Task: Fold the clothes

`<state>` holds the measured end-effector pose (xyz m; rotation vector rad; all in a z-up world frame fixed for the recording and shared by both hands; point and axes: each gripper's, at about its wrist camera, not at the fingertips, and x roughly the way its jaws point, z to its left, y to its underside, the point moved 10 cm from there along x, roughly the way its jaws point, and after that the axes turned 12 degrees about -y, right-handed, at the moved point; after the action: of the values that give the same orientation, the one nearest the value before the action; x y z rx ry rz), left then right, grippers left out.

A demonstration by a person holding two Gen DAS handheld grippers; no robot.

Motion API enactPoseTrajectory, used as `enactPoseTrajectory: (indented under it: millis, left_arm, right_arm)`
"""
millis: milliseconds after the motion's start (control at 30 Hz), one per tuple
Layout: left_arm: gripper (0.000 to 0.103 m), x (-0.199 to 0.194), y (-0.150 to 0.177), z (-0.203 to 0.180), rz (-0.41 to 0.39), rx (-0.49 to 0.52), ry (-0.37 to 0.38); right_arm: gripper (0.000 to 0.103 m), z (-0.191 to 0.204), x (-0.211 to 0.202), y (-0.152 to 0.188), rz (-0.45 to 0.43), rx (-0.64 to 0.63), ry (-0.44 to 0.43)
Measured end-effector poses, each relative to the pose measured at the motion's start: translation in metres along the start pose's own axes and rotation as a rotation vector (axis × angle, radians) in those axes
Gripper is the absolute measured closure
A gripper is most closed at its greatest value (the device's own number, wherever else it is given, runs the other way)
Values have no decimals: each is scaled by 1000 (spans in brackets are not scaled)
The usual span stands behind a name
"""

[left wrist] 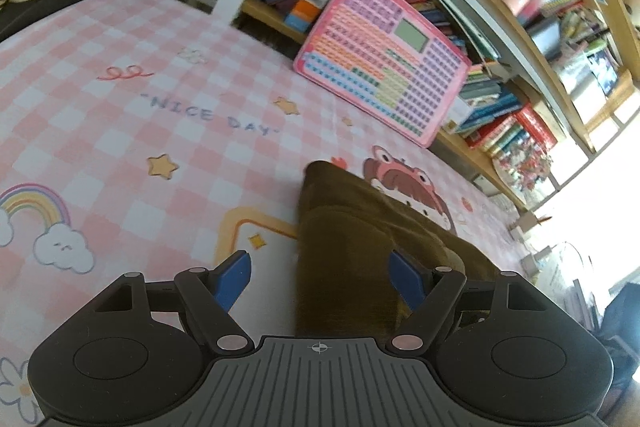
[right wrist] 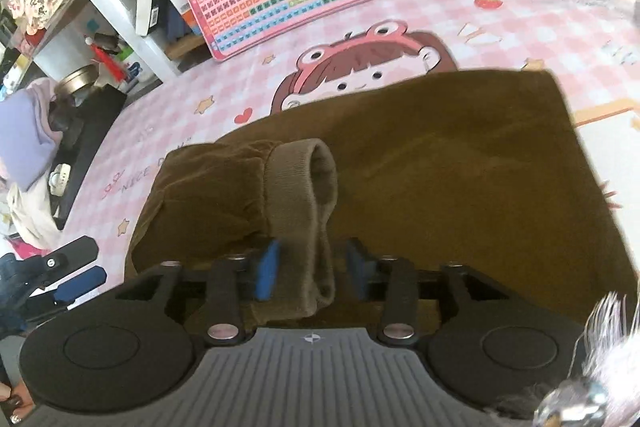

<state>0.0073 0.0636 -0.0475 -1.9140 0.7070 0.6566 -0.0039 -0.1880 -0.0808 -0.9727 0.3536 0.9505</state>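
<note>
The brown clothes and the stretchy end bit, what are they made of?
The brown clothes look like soft, matte fabric, maybe fine corduroy or velvet, since the surface looks slightly fuzzy. The cuff looks like ribbed knit, with fine lines running across it. It lies between the open pads of the right hand-held gripper.

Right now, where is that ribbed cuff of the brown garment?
In the right wrist view the ribbed cuff lies on top of the brown garment, running down between the open right tongs, on the pink checked sheet.
</note>
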Motion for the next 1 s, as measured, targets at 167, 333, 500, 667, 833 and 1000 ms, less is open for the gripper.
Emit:
enactPoseTrajectory:
  millis: [167,333,500,667,833,1000]
  left_arm:
    - [25,-1,3,-22,-13,60,11]
    - [25,-1,9,-40,-23,76,3]
    - [25,-5,12,-55,-53,58,-38]
    - [25,-9,19,-77,-97,28,-103]
    - [25,-11,40,-109,-118,-8,-211]
    - [25,-16,72,-146,-138,-8,-301]
  right_arm:
    - [41,5,-27,9,-7,-37,11]
    - [36,-1,-41,16,14,-79,31]
    - [35,-14,-54,3,7,-106,2]
    - [35,-32,-70,-14,18,-155,-62]
    - [35,-58,-90,-23,65,-215,-138]
    - [33,-89,-107,-21,117,-210,-217]
